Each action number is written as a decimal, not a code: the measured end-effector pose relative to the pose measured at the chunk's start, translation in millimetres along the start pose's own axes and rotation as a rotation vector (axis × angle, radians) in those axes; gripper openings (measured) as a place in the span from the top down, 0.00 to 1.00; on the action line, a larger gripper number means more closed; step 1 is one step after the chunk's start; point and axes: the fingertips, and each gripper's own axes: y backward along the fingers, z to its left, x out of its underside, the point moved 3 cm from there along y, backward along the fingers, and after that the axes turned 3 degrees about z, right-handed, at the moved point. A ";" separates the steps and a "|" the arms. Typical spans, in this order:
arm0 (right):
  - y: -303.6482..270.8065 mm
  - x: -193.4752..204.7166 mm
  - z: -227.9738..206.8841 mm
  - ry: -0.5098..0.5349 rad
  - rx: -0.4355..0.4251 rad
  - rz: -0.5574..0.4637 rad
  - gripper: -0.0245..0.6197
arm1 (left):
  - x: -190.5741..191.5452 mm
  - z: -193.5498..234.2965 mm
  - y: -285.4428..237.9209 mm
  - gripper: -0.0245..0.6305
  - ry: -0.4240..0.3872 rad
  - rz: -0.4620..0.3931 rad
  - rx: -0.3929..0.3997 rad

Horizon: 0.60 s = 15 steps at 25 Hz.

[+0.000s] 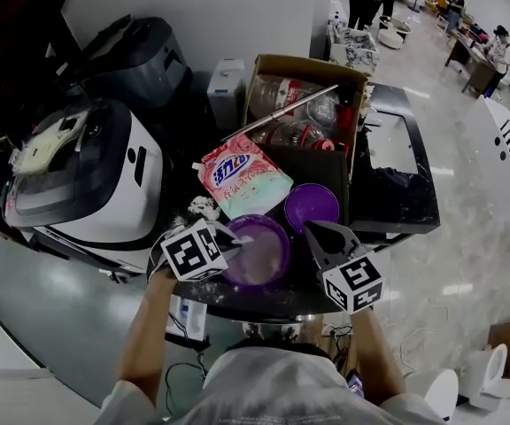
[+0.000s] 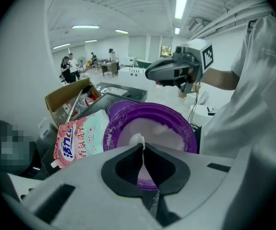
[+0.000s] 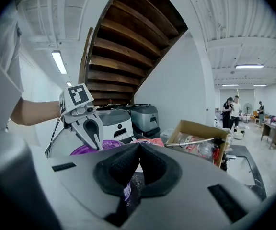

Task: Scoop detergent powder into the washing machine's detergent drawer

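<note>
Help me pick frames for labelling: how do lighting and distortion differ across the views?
Head view: dim overall, the purple bowl underexposed, floor on the right brighter. Left gripper view: fisheye-bent, dark rim, ceiling light glaring, the clamped white scoop clear, a mosaic patch on the left. Right gripper view: same curvature, staircase underside shadowed.

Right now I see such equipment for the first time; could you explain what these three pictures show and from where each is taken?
No robot: a person holds a two-finger gripper in each hand. One picture comes from a camera on the person's head; the others from cameras riding on each gripper. On the dark top are a purple bowl of white powder, a smaller purple bowl, a pink detergent pouch and a cardboard box. A washing machine stands left. The left gripper is shut on a thin white piece, perhaps a scoop, over the powder. The right gripper is shut, empty.
</note>
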 end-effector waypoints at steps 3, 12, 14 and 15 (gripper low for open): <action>0.3 1.8 0.7 -0.003 0.001 0.001 0.96 | 3.2 -1.5 -4.2 0.94 -0.022 0.053 0.020; -4.0 8.2 2.7 -0.018 -0.004 0.020 0.96 | 5.7 -9.9 -11.2 0.94 -0.064 0.135 0.087; -3.9 10.4 2.5 -0.023 -0.003 0.024 0.96 | 5.1 -12.5 -13.0 0.94 -0.069 0.145 0.105; -3.9 11.3 2.6 -0.024 -0.004 0.027 0.96 | 4.9 -13.7 -13.8 0.94 -0.071 0.149 0.112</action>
